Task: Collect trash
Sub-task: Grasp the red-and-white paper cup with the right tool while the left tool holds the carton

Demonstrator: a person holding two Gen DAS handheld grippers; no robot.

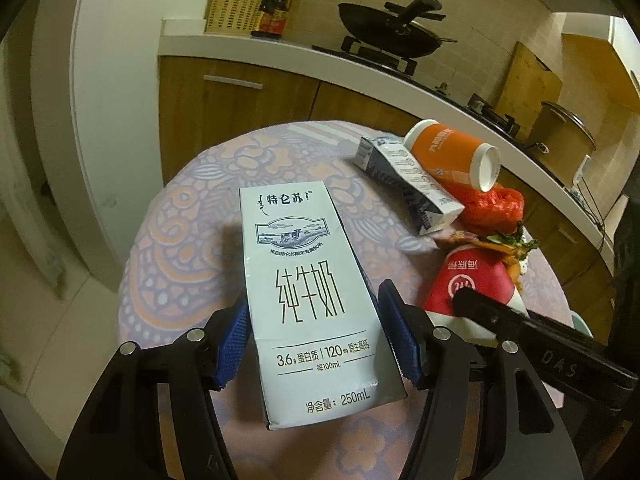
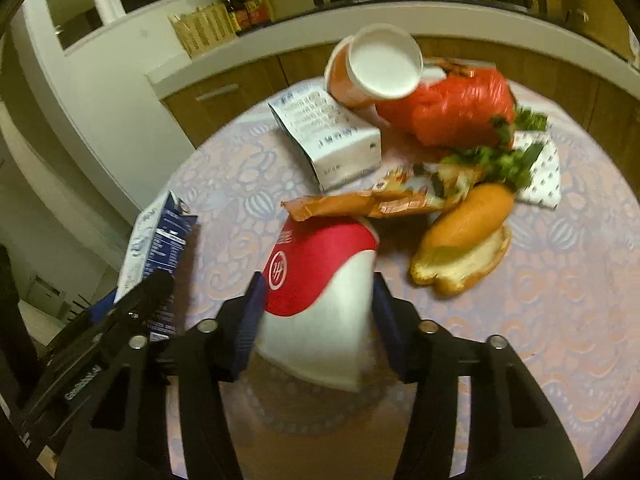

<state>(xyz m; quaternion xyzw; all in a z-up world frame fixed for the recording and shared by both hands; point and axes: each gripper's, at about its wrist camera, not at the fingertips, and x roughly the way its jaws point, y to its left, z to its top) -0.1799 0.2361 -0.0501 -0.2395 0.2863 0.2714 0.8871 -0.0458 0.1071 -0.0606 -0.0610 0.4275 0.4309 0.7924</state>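
My left gripper is shut on a white 250 mL milk carton and holds it above the round table. The same carton shows at the left of the right wrist view. My right gripper is shut on a red and white paper cup, which also shows in the left wrist view. On the table lie a second milk carton, an orange paper cup on its side, a red plastic bag, an orange wrapper, a bread roll and green scraps.
A patterned paper napkin lies under the scraps. Behind the table runs a kitchen counter with a wok, a basket, bottles and a pot. Wooden cabinets stand below.
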